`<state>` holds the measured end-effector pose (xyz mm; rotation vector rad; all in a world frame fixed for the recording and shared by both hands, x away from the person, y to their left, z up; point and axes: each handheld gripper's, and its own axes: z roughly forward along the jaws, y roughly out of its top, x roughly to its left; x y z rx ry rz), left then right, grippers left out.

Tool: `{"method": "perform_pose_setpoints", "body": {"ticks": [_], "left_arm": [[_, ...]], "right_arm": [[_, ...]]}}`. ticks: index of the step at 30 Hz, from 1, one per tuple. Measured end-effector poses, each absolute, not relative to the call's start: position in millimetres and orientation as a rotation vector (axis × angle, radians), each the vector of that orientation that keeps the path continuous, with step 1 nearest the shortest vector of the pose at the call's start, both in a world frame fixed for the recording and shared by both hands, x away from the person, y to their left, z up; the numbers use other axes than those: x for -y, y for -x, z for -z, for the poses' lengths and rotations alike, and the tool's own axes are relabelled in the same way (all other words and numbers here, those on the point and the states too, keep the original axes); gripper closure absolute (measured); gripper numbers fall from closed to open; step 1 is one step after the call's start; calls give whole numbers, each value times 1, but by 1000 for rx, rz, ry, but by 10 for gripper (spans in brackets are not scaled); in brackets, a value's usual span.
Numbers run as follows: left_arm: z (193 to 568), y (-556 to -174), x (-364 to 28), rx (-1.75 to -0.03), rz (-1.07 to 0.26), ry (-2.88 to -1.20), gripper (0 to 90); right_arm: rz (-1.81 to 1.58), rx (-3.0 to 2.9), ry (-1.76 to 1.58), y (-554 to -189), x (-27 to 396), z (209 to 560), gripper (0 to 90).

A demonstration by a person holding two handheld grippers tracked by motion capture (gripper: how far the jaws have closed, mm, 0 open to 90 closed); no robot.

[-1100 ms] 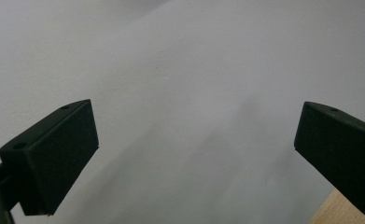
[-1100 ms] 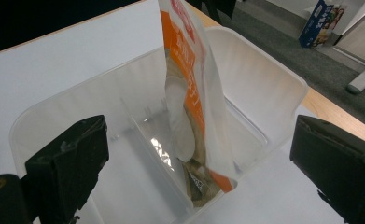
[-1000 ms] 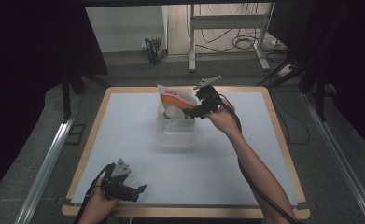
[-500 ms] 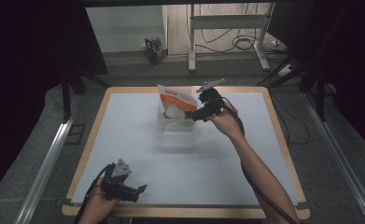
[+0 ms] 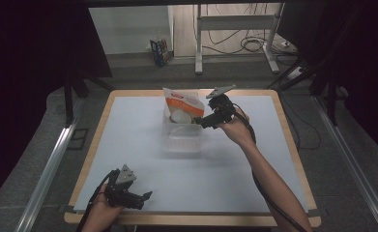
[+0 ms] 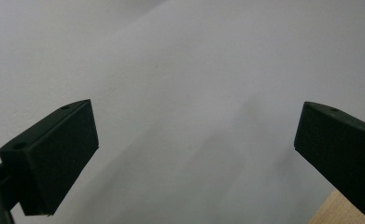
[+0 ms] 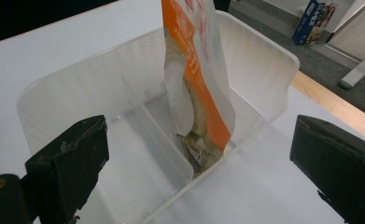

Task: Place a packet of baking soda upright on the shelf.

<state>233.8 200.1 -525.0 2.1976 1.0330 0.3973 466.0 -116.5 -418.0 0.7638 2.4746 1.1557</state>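
The right gripper (image 5: 202, 122) hovers with jaws wide over the bin (image 7: 269, 60), where a pouch (image 7: 196, 70) stands upright. The left gripper (image 5: 145, 197), jaws wide, rests on the table (image 5: 128, 125).

1 clear bin (image 5: 181, 140), 1 orange pouch (image 5: 181, 104), 1 table (image 5: 128, 130), 1 box (image 5: 161, 51) on the floor

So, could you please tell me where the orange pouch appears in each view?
High view: the pouch stands at the far end of the clear bin, upper centre.
Right gripper view: top centre, upright inside the bin.
Left gripper view: white tabletop between open jaws.
Shared landmark: the white tabletop.
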Motion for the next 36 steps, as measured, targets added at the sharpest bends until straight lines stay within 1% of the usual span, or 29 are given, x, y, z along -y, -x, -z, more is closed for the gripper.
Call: {"method": "perform_pose_setpoints", "body": {"ticks": [20, 36], "left_arm": [[525, -234, -200, -1034, -401, -2201, 0], [525, -233, -199, -1032, -405, -2199, 0]], "right_arm": [[-1182, -2456, -792, -452, 135, 418, 43], [-1163, -2455, -786, -434, 143, 419, 43]]}}
